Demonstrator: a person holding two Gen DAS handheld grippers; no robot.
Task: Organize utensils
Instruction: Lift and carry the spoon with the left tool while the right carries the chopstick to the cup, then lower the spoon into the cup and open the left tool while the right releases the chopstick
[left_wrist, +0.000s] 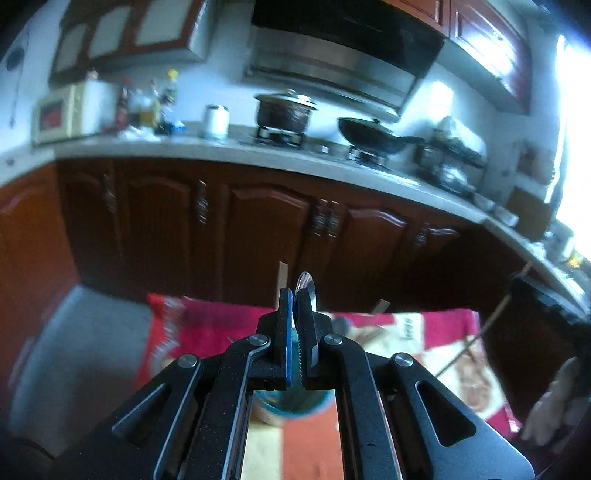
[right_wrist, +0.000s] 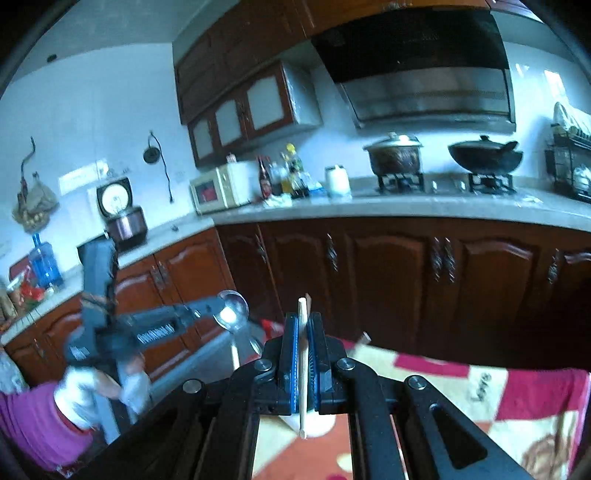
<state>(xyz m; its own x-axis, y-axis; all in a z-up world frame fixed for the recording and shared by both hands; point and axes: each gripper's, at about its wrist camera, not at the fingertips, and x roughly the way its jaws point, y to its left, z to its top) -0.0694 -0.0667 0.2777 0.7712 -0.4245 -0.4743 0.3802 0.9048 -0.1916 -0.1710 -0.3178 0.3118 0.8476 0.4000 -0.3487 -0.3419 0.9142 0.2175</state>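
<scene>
Left wrist view: left gripper (left_wrist: 295, 295) has its jaws pressed onto a metal spoon (left_wrist: 309, 287); the bowl stands above the fingertips, lifted clear of the patterned cloth (left_wrist: 207, 321).
Right wrist view: right gripper (right_wrist: 303, 318) pinches a pale wooden chopstick (right_wrist: 304, 365) upright between its blue pads; the stick passes through the jaws, with one end above the fingertips and the other below them.
Cross-check: the left gripper (right_wrist: 207, 312) and its spoon (right_wrist: 232, 312) also appear in the right wrist view, raised above the cloth's far edge, well apart from the chopstick.
Progress: judged mid-task. Two utensils are gripped and in the air; neither is set into a holder yet.
Remaining: both held items need placing. More chopsticks (left_wrist: 476, 336) lie on the cloth at the right of the left wrist view, so further picks appear necessary.
Possible holder: a blue-rimmed round container (left_wrist: 291, 406) sits directly below the left gripper, and a white object (right_wrist: 314, 424) below the right gripper; whether either is the destination cannot be told.
Obscured: both gripper bodies cover the cloth area beneath them; contents of the container are not visible.
Image quality: motion blur softens the cloth and the utensils on it; an exact count is not possible.
</scene>
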